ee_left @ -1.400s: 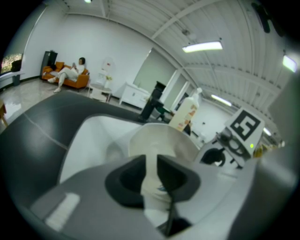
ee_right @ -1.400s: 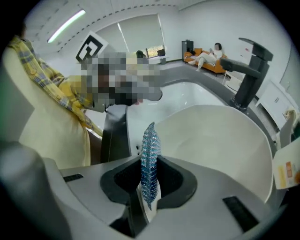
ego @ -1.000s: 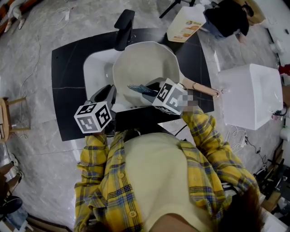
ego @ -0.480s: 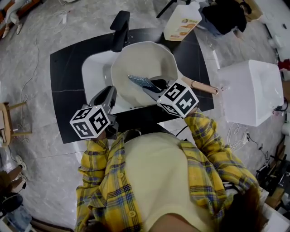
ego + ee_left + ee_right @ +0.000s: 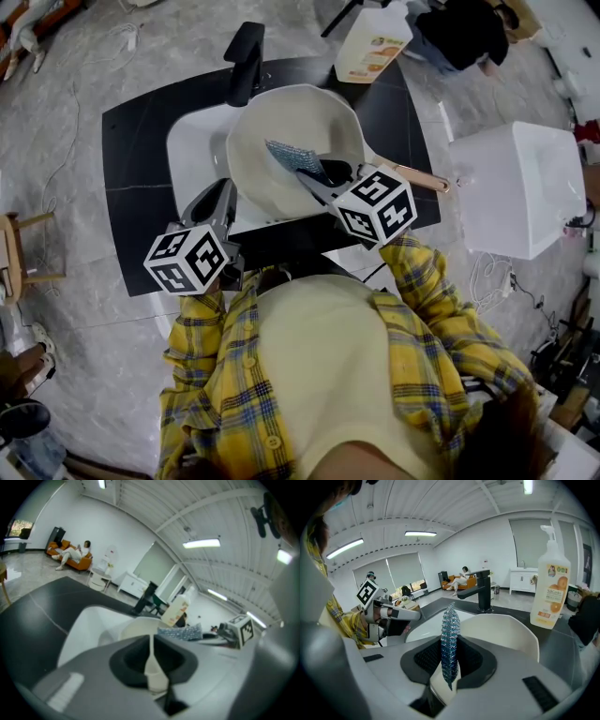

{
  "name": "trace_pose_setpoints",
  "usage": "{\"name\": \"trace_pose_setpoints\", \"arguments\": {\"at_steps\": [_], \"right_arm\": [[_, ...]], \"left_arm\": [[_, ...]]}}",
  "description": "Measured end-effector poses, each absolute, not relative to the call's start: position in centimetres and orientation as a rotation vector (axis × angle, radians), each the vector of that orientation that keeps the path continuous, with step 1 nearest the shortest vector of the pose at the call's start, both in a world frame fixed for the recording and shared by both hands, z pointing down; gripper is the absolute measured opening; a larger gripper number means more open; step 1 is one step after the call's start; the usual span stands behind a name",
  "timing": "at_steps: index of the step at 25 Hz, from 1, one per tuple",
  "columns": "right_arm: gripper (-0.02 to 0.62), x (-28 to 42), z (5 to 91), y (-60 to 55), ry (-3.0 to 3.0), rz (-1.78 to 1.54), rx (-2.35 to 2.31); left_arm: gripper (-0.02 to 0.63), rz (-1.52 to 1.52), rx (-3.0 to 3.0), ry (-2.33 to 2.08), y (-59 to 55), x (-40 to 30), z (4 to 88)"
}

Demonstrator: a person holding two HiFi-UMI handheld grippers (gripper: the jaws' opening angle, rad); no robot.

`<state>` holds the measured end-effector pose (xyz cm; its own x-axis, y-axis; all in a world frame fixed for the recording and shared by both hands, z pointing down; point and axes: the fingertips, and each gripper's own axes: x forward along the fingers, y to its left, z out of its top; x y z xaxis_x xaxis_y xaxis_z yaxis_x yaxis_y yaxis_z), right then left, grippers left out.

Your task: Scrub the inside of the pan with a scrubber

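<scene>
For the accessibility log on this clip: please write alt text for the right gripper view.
The right gripper is shut on a blue mesh scrubber, seen edge-on before a cream frying pan over a white sink. Behind stand a black faucet and a pump bottle with oranges on its label; the left gripper shows at left.

Head view looks steeply down; both gripper views share the pan (image 5: 281, 122).
</scene>
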<state>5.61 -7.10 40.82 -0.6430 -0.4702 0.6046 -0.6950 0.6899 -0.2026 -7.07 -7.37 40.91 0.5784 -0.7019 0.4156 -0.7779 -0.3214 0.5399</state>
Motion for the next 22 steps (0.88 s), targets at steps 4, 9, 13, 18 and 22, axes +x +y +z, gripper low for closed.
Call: {"name": "trace_pose_setpoints", "arguments": {"at_steps": [4,9,13,18,22], "right_arm": [[0.081,5.92,40.71,-6.86,-2.402,0.639,0.925],[0.081,6.20,40.74,-6.66,-2.403,0.681,0.955],[0.081,6.34,40.74,-6.56,-2.398,0.681,0.978],[0.081,6.29,40.70,-6.40,-2.407,0.702,0.986],[0.081,6.34,40.59,-6.49,-2.413,0.711,0.997]], "left_arm": [[0.020,0.141,2.085,-1.194,-7.21,-7.22,41.01],[0.020,0.143,2.082,-1.188,-7.10,-7.06,41.06],[0.020,0.146,2.087,-1.186,-7.08,-6.94,41.06],[0.020,0.159,2.092,-1.189,-7.03,-6.97,41.29],[0.020,0.156,2.097,-1.190,-6.99,-7.00,41.26]]}}
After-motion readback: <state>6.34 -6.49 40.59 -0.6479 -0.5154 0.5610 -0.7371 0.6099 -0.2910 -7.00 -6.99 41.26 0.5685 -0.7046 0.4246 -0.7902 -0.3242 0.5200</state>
